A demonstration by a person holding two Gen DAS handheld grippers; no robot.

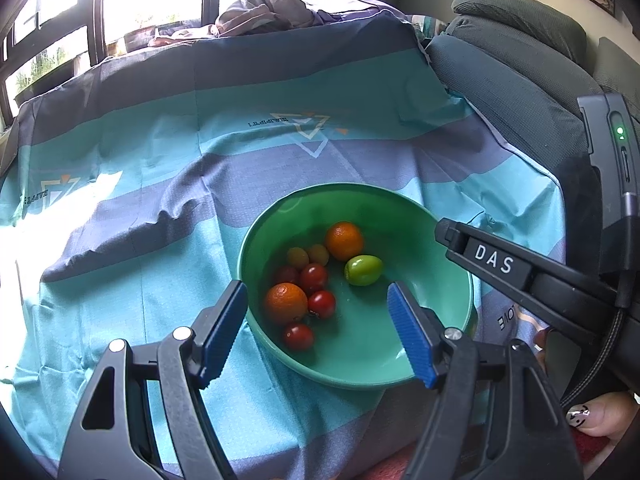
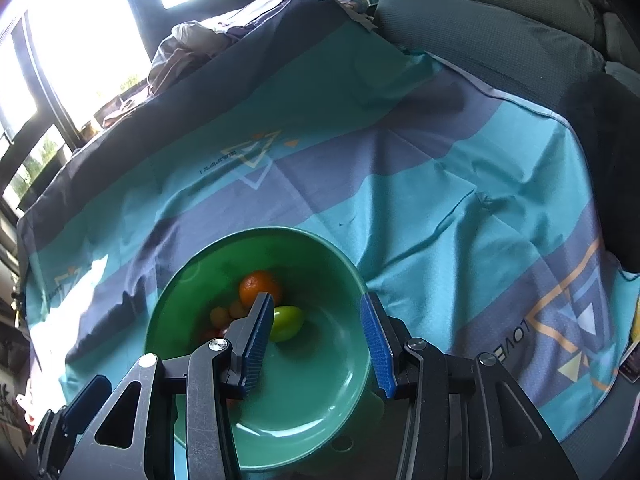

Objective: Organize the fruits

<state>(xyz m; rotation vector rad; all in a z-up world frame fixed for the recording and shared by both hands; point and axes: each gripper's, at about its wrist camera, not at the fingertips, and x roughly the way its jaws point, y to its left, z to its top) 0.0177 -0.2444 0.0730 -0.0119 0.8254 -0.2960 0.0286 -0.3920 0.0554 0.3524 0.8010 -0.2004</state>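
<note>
Fruits sit together in the round green plastic bowl [image 1: 432,320] on the teal and grey striped cloth [image 1: 140,240] that covers the counter. Going left to right in the left wrist view: a small orange citrus [image 1: 285,303] low in the bowl, a cluster of red cherry tomatoes [image 1: 313,278] and two paler yellowish ones [image 1: 298,258], a second orange citrus [image 1: 344,241] farther back, then the smooth green oval fruit [image 1: 363,269], its long axis running roughly left to right.

My left tongs [image 1: 316,334] stand wide open and empty, hovering over the near side of the bowl, with the fruits just ahead between the blue pads. My right tongs [image 2: 318,344] are also open with nothing held; their left pad partly hides the cluster, and the green fruit lies just ahead, touching nothing of mine. I judge the left tongs better placed for the tomatoes, the right for the green fruit.
</note>
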